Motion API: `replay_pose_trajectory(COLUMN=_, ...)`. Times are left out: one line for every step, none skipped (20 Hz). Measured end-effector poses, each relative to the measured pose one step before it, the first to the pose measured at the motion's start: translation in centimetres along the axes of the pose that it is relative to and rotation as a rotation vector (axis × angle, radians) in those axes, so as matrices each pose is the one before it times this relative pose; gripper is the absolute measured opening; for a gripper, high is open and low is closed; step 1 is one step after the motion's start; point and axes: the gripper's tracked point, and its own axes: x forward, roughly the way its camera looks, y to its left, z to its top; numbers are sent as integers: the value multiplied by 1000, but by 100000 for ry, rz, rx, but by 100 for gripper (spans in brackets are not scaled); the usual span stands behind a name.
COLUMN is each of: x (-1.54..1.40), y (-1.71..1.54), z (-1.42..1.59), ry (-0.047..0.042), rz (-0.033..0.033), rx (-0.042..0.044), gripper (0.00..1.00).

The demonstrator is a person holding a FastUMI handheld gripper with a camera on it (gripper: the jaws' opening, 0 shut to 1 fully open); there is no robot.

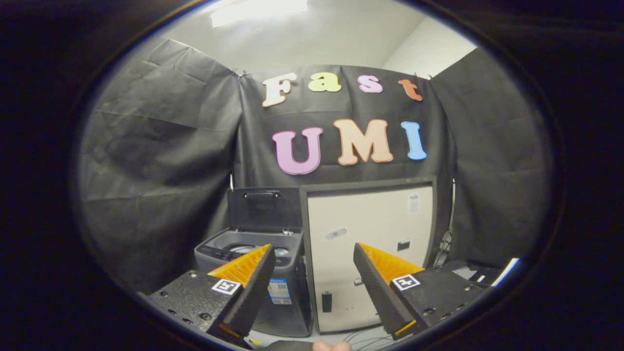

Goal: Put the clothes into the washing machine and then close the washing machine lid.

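Observation:
A small grey top-loading washing machine [273, 273] stands on the floor beyond my left finger, against the black cloth wall. Its lid [264, 207] is raised upright at the back, and the drum opening [248, 248] shows below it, partly hidden behind the left finger. My gripper [312, 253] is open, held well back from the machine, with nothing between its fingers. A bit of dark cloth [287, 346] and a person's fingertips [331, 346] show low down between the fingers.
A beige board in a dark frame [370, 243] leans upright just right of the washing machine. Cables [360, 336] lie on the pale floor before it. Dark gear [468, 270] sits low at the right. Black cloth walls close the booth on three sides.

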Motion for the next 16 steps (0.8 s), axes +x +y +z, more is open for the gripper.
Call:
replay_pose_trajectory(x=-744, y=-463, z=-1462, ry=1900, rz=-885, rx=927, gripper=97)
replay_pose_trajectory(x=-531, y=-390, z=-1380, ry=2233, rz=-1067, rx=1532, gripper=97)
replay_pose_trajectory(x=-581, y=-445, z=-1071, ry=623, rz=-973, rx=1544, gripper=97)
replay_pose_trajectory(x=-611, y=-415, z=-490, ry=-525, rz=-870, rx=756, gripper=97)
replay_pose_trajectory(x=-512, y=-393, z=-412, ry=-581, rz=-1044, rx=-345, gripper=97)
replay_pose_trajectory(x=-337, y=-298, z=-353, ry=-360, rz=-656, rx=-985, gripper=97)
replay_pose_trajectory(x=-295, y=-61, z=-389, ry=-89, rz=-35, rx=-1492, gripper=97)
replay_pose_trajectory(x=-342, y=-64, z=-243, ry=-270, rz=52, rx=-1879, gripper=97)
replay_pose_trajectory(x=-385, y=111, z=-142, ry=-1375, rz=698, rx=-1913, gripper=97)
replay_pose_trajectory(x=-122, y=14, z=289, ry=-2762, rz=-28, rx=-1767, gripper=98)
replay_pose_trajectory(x=128, y=-105, z=-259, ry=777, rz=-500, rx=-211, gripper=98)
replay_pose_trajectory(x=-90, y=503, z=-511, ry=1675, rz=2012, rx=1806, gripper=98)
replay_pose_trajectory(x=61, y=742, z=-516, ry=558, rz=988, rx=1592, gripper=98)
replay_pose_trajectory(x=141, y=106, z=-437, ry=1486, rz=557, rx=1375, gripper=98)
replay_pose_trajectory(x=-45, y=194, z=-97, ry=542, rz=796, rx=145, gripper=98)
replay_pose_trajectory(x=-92, y=-148, z=206, ry=-363, rz=-450, rx=-556, gripper=98)
